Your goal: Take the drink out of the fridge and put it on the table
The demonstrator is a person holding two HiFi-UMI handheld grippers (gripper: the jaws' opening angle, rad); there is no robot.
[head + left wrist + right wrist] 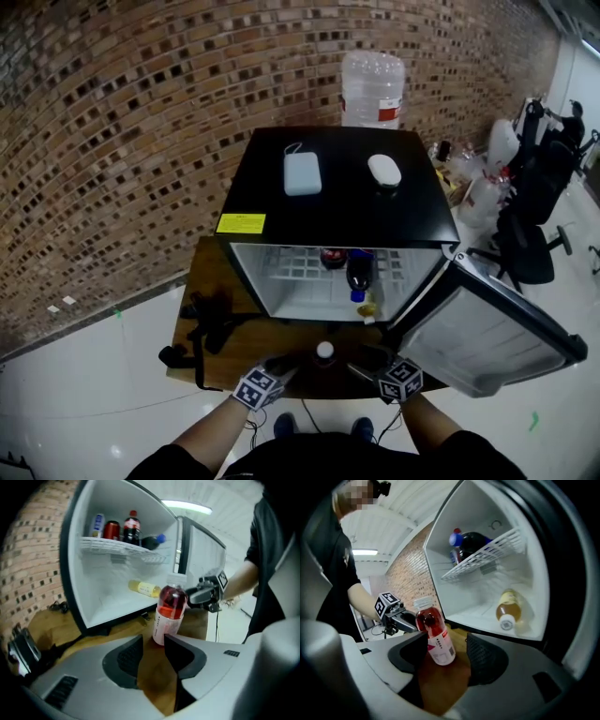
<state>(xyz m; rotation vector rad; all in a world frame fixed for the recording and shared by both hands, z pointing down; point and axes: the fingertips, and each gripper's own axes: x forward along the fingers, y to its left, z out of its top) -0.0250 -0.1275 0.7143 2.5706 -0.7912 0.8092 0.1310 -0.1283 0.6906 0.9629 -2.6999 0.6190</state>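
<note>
At the bottom of the head view, the left gripper (158, 641) and right gripper (448, 643) flank one red drink bottle (324, 352). It stands upright on the wooden table (242, 349), near its front edge and out of the fridge (328, 192). Both claws stand apart and clamp nothing. The bottle sits just past the left one's tips and close against one pad of the right one, possibly touching. The likely risk is that pad dragging or bumping the tall, narrow bottle as the gripper backs off, tipping it toward the table edge. Beyond, the fridge door (487, 330) hangs open. Inside are five drinks: four on the wire shelf (123, 548) and one yellow bottle (145, 588) lying on the floor.
</note>
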